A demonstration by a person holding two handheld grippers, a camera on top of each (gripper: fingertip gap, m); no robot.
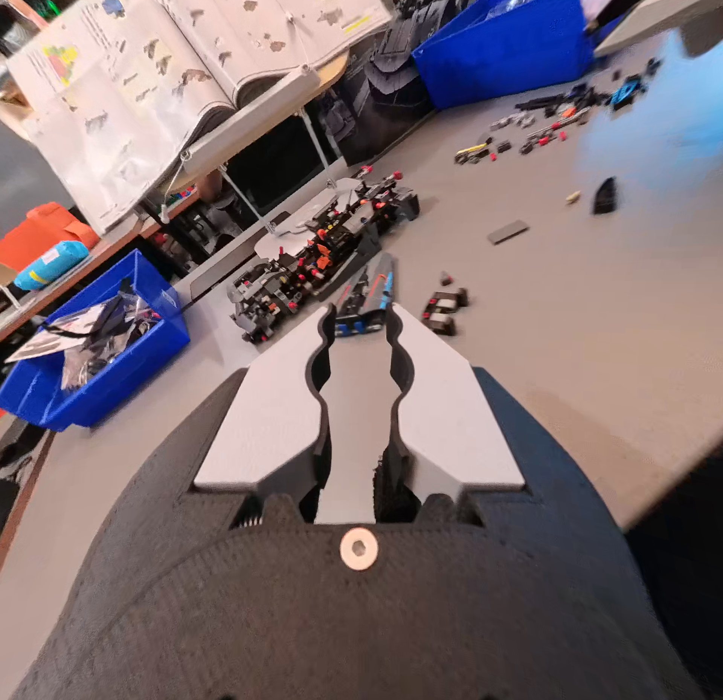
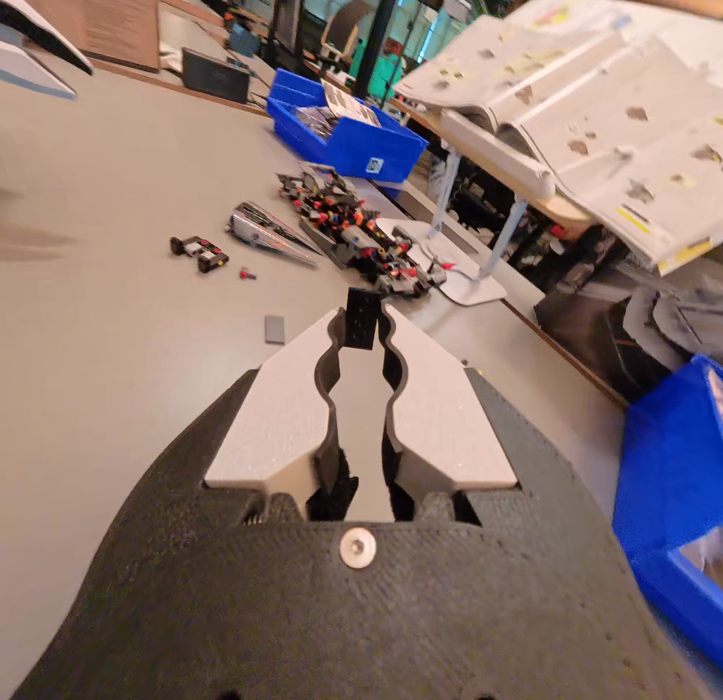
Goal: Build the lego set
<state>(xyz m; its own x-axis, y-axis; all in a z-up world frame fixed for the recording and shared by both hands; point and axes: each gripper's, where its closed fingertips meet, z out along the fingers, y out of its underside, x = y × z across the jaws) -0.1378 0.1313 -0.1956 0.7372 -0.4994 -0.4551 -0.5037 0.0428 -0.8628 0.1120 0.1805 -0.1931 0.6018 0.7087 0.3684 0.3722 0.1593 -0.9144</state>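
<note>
The right gripper [image 2: 360,321] hangs above the pale grey bench [image 2: 117,329], its light grey fingers [image 2: 289,399] pinching a small black studded Lego plate [image 2: 362,319] that stands nearly upright between the tips. The left gripper [image 1: 360,321] is held over the same bench [image 1: 547,329], its fingers [image 1: 281,407] spread with a clear gap and nothing between them.

Just beyond both grippers lies the long, partly built Lego chassis of black and grey beams dotted with red and orange pins [image 1: 313,262] [image 2: 360,235]. Beside it on the near side rests a slim tapered Lego panel in black and grey with a red stripe [image 1: 367,297] [image 2: 270,231], and near that a small black sub-assembly with white blocks [image 1: 444,309] [image 2: 199,250]. A flat dark grey tile [image 1: 508,232] [image 2: 274,329] lies apart on the bench, and in the right wrist view a tiny red-and-black pin [image 2: 247,275] sits near the sub-assembly. Loose dark pieces [image 1: 540,129] are scattered far right in the left wrist view.

An open instruction book [image 1: 156,74] [image 2: 587,113] rests on a raised stand behind the chassis. A blue plastic bin holding plastic bags [image 1: 98,352] [image 2: 344,133] sits at the far left end of the chassis, and a second blue bin [image 1: 500,55] stands far right.
</note>
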